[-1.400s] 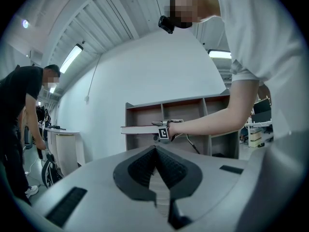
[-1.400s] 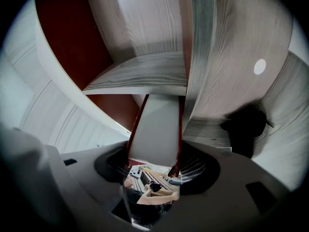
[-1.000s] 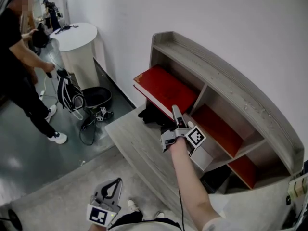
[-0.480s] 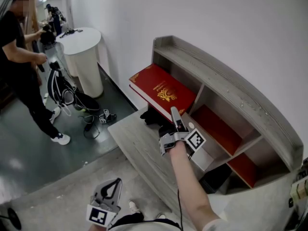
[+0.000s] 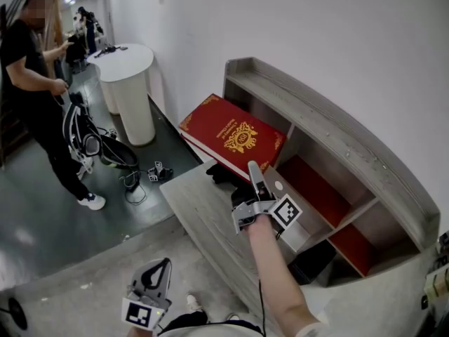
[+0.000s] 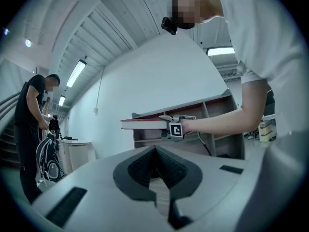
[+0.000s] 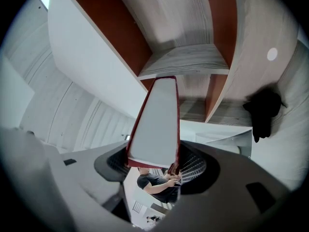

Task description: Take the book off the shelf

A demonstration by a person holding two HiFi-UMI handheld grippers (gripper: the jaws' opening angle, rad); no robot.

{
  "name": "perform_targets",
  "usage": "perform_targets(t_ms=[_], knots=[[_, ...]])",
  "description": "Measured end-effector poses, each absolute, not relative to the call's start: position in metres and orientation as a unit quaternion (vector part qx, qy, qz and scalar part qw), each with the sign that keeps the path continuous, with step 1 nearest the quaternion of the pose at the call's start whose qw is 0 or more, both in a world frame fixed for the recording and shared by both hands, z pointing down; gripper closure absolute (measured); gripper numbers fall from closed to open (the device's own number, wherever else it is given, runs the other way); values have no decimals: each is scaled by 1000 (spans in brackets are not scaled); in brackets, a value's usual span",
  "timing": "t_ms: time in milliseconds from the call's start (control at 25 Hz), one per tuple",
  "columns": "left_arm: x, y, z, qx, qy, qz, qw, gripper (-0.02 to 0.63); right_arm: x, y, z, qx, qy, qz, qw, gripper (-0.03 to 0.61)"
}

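A large red book [image 5: 231, 142] with a gold emblem on its cover hangs level in front of the grey wooden shelf [image 5: 330, 128], almost wholly outside its upper left compartment. My right gripper [image 5: 254, 177] is shut on the book's near edge; in the right gripper view the book [image 7: 157, 124] stands between the pads of that gripper [image 7: 153, 164], its white page edge towards the camera. My left gripper [image 5: 151, 286] hangs low by my body, away from the shelf, jaws together and holding nothing. From the left gripper [image 6: 155, 166] view the book [image 6: 142, 124] shows edge-on.
A black object [image 5: 221, 174] lies on the shelf's low ledge [image 5: 203, 202] under the book. Red panels [image 5: 316, 188] fill the other compartments. Left of the shelf stand a white round table [image 5: 126, 58], a person in black [image 5: 35, 83] and a bag [image 5: 84, 135] with cables on the floor.
The book has slid further out of the shelf to the left with my right gripper, and its gold emblem now shows. My left gripper has stayed low.
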State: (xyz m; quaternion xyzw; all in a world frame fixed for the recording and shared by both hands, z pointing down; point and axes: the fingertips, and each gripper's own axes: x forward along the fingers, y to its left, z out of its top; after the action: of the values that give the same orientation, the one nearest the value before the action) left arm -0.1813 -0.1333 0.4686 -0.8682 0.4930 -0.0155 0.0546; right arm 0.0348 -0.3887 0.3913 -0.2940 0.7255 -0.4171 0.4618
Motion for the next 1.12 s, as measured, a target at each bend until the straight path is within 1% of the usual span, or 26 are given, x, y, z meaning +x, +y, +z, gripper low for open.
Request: perform_targets(t_ms=[280, 560, 1120], knots=[[-182, -133, 459, -860, 504, -14, 73, 597, 36, -365, 371, -264, 736, -407, 472, 298], [-188, -134, 452, -851, 520, -15, 72, 597, 55, -347, 346, -270, 770, -348, 462, 298], [-196, -147, 437, -843, 531, 4, 89, 597, 93, -307, 341, -301, 787, -292, 452, 299]])
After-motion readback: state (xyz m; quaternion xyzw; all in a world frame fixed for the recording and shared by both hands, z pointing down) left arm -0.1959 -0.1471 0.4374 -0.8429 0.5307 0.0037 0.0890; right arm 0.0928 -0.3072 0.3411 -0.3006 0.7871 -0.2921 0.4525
